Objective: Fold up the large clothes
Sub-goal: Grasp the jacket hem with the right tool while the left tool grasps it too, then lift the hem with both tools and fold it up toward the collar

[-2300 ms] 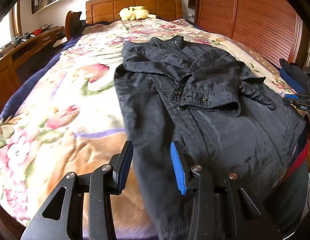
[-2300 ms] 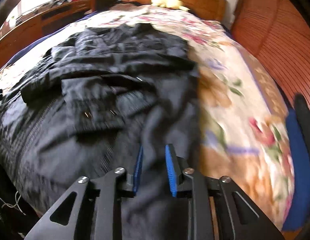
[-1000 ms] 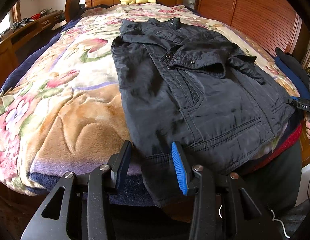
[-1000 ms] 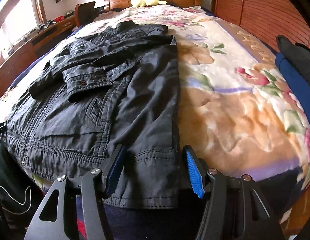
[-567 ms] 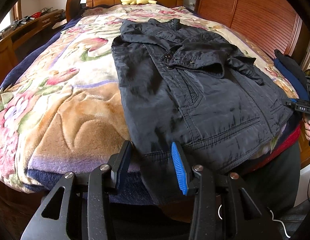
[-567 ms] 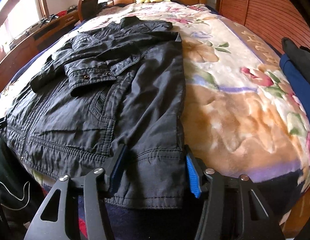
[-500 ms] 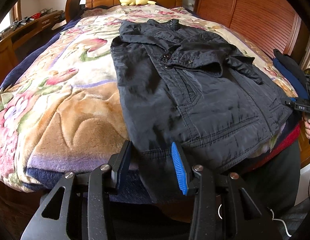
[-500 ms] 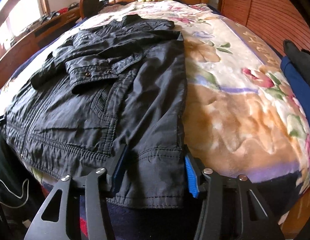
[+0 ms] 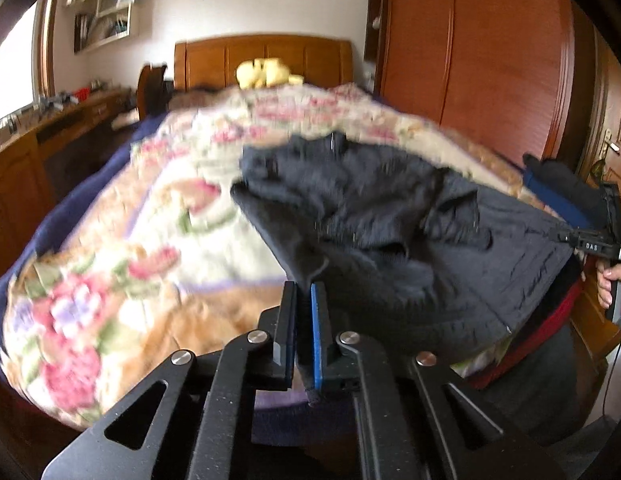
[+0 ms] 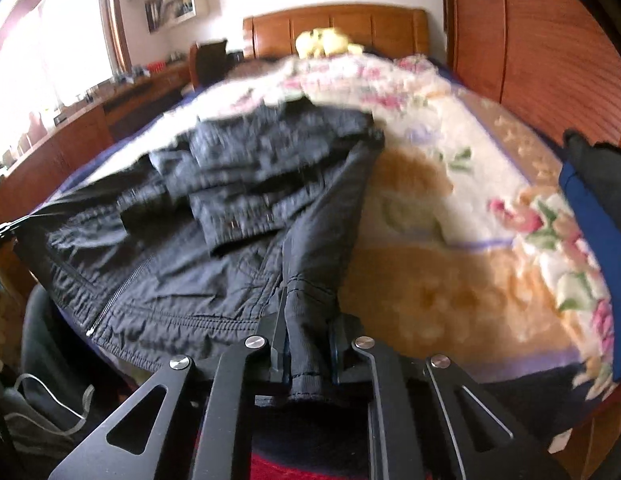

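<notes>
A black jacket lies on the floral bedspread, its sleeves folded across the chest and its hem lifted at the foot of the bed. My left gripper is shut on the jacket's left hem corner. My right gripper is shut on the right hem corner, with the ribbed cuff of the jacket bunched between the jaws. The right gripper also shows at the far right of the left wrist view, holding the other corner. Both views are blurred by motion.
A wooden headboard with a yellow plush toy is at the far end. A wooden wardrobe runs along the right. A dark and blue folded garment lies at the bed's right edge. A desk stands on the left.
Both grippers have closed on the jacket's hem corners and lifted them off the bed. The cameras have tilted up and the jacket's lower part now hangs raised.
</notes>
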`<action>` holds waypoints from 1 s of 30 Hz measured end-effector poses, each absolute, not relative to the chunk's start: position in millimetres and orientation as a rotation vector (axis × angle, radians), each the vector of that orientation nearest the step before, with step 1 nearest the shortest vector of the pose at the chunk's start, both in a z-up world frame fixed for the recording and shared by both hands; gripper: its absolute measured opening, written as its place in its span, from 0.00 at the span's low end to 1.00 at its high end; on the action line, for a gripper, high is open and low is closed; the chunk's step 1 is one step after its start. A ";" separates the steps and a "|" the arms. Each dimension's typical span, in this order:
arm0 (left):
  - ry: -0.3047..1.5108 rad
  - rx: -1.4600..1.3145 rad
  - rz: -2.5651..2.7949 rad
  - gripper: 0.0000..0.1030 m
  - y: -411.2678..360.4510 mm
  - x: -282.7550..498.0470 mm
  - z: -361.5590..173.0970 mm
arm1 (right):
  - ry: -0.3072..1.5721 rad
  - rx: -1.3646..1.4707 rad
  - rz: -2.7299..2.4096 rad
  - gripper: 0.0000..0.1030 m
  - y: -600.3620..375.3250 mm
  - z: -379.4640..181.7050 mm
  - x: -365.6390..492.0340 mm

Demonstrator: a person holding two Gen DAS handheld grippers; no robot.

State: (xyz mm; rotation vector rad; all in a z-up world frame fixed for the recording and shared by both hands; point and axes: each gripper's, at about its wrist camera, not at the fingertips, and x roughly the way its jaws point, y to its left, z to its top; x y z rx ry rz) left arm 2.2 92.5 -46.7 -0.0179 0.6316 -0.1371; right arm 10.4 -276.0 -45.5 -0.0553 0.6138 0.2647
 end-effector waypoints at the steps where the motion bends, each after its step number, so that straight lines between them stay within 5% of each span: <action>1: 0.614 -0.018 -0.141 0.07 94.3 -0.1 -39.0 | 0.595 -0.049 0.271 0.12 -275.6 -38.8 4.9; 18: 0.362 -0.001 -0.168 0.06 106.7 -89.1 54.4 | 0.375 -0.017 0.379 0.11 -284.2 45.3 -127.7; 30: 0.497 -0.046 -0.146 0.06 115.1 -43.8 4.3 | 0.472 0.016 0.366 0.11 -285.5 -0.1 -83.3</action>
